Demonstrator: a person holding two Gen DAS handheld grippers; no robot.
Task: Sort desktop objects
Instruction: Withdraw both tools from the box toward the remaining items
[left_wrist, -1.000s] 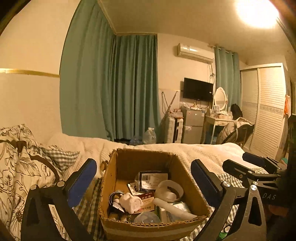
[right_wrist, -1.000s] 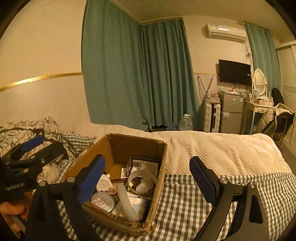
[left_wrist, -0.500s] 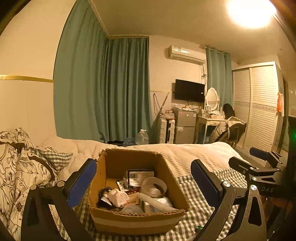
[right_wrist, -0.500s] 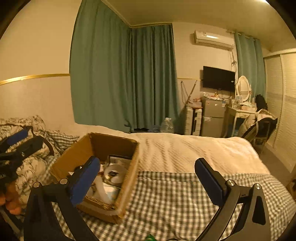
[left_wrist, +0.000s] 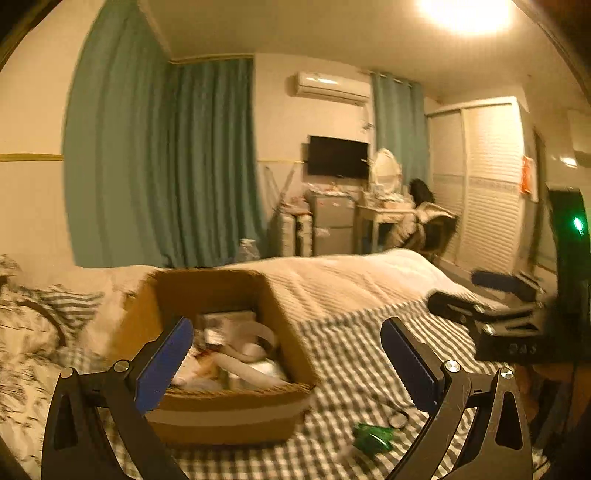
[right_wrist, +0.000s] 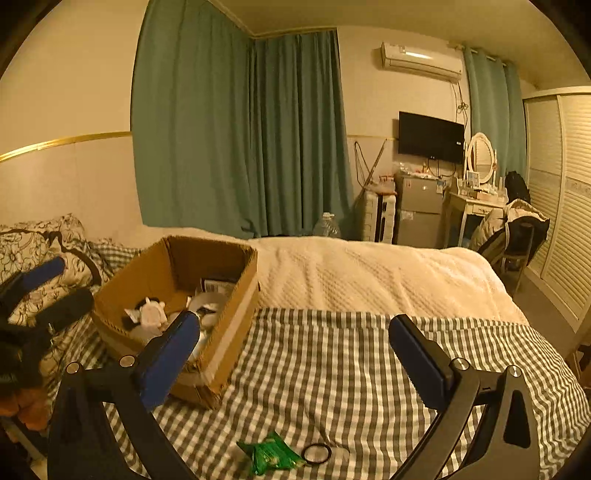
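A: Bedroom surroundings are seen: a checked bedspread (right_wrist: 332, 369) covers the near part of the bed, with a cream blanket (right_wrist: 369, 273) beyond and teal curtains (right_wrist: 240, 129) behind. What is left to be sorted?

B: A green foil packet (right_wrist: 269, 458) is found lying flat on the checks, near the bottom of the right wrist view, with a small dark ring (right_wrist: 317, 453) just beside it. Both are also glimpsed, blurred, in the left view. A cardboard box (right_wrist: 229, 332) already holding several items is set to the left of them.

A: How would the packet be expected to handle?

B: It is judged light, thin and crinkly, probably a little slippery. It would best be taken across a raised edge or a corner, since the soft bedding gives under pressure. The ring is judged stiff and light, but so low that it may be pushed into the cloth rather than pinched.

A: And the tools?

B: The right gripper (right_wrist: 295, 350) is held with its jaws wide apart and nothing between them. The left gripper (left_wrist: 288, 354) is likewise spread, with only the box seen past it.

A: Can any writing be read?

B: Pale marks are seen on the packet but cannot be read. A barcode-type label (right_wrist: 218, 286) is seen inside the box, illegible. Faint letters on the right gripper's body, seen from the left, are too blurred to be made out.
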